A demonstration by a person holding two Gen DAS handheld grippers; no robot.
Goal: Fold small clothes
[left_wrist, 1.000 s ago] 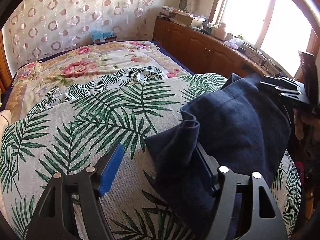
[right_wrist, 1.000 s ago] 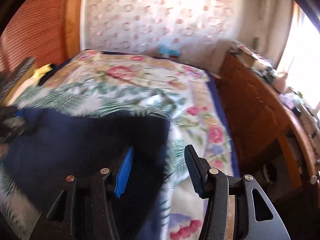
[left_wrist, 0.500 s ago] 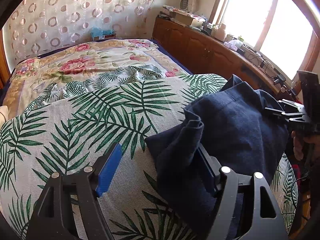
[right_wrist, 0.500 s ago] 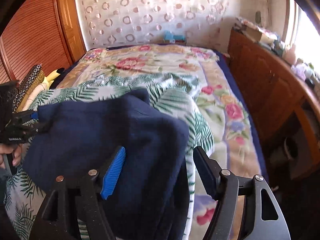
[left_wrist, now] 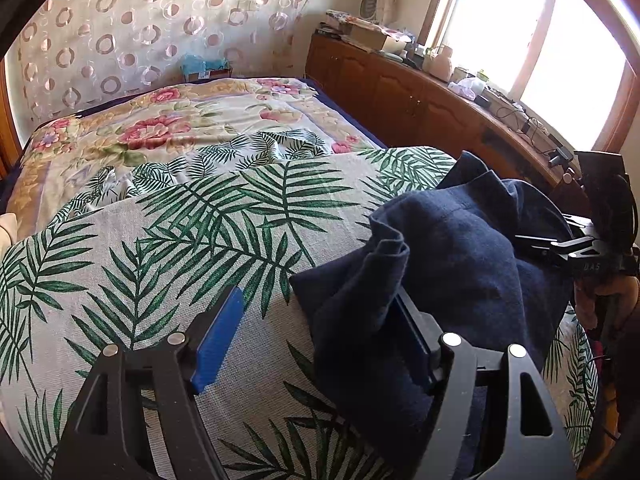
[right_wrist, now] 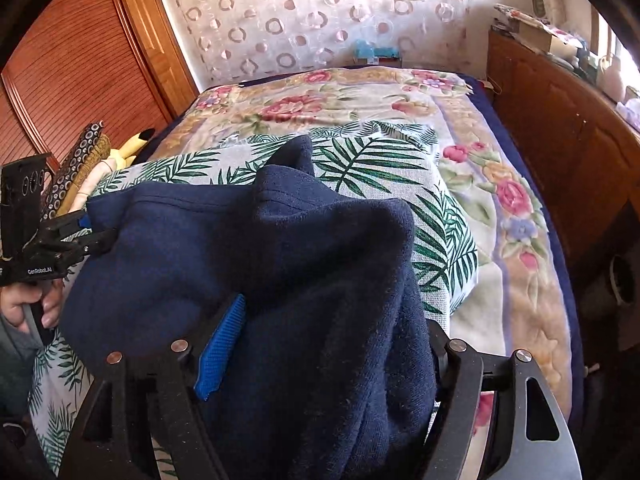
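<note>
Navy garment (left_wrist: 460, 248) bunched on palm-leaf cloth (left_wrist: 180, 248), left tongs (left_wrist: 320, 332) apart at its left edge, right tongs (right_wrist: 332, 344) apart, fabric draped between them

bright daylight floods from the blown-out window (left_wrist: 560, 52); both views sharp, fisheye-curved, with dark corners.

A navy garment (right_wrist: 280, 264) is seen bunched across the centre and lower middle of the frame, lying on a palm-leaf cloth (right_wrist: 436, 216) over a floral bedspread (right_wrist: 512, 208). The right gripper (right_wrist: 328, 340) is spread wide at the bottom, with fabric filling the gap between its fingers. The left gripper (right_wrist: 90, 232) is seen at the left edge, touching the garment's corner; its fingers appear close together.
</note>
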